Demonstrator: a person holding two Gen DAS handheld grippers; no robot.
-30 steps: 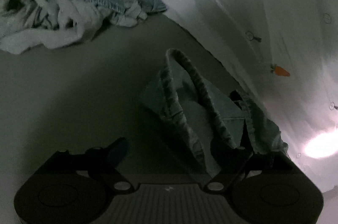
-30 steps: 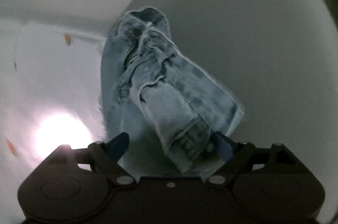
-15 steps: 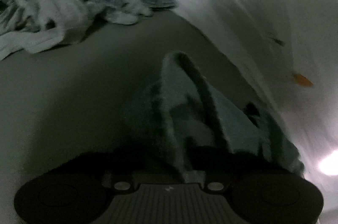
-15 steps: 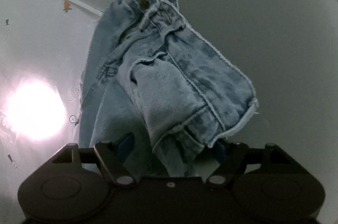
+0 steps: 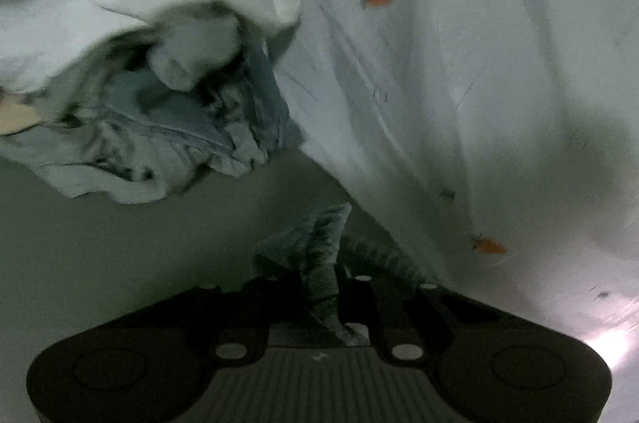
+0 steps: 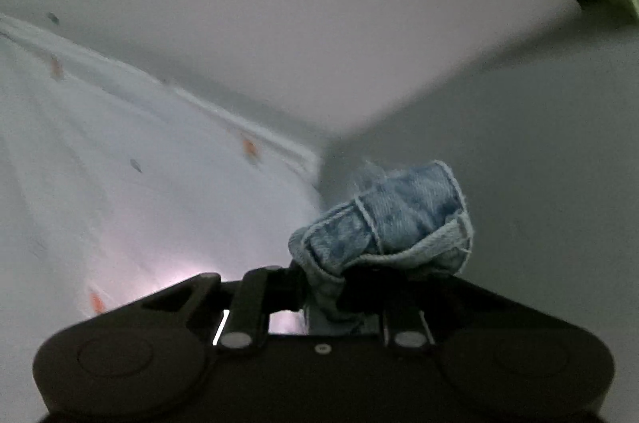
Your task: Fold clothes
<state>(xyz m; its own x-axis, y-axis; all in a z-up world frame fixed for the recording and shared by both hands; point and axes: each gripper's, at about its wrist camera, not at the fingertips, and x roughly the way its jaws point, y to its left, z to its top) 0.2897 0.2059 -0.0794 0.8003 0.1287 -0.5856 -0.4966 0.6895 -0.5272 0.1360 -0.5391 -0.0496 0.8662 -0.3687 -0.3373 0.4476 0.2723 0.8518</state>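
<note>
Both grippers have closed since a second ago: the left gripper [image 5: 319,299] pinches a fold of the jeans [image 5: 315,255], the right gripper [image 6: 323,299] clamps their bunched hem. A clothes pile [image 5: 159,127] lies far left, beside the white sheet [image 5: 459,63].

Your right gripper [image 6: 323,287] had its jaws closed on a bunched fold of the light-blue denim garment [image 6: 393,223], which bulged up just past the fingers. Beside it to the left lay the white sheet [image 6: 120,191] (dotted with small orange marks), against the grey surface [image 6: 539,183].
</note>
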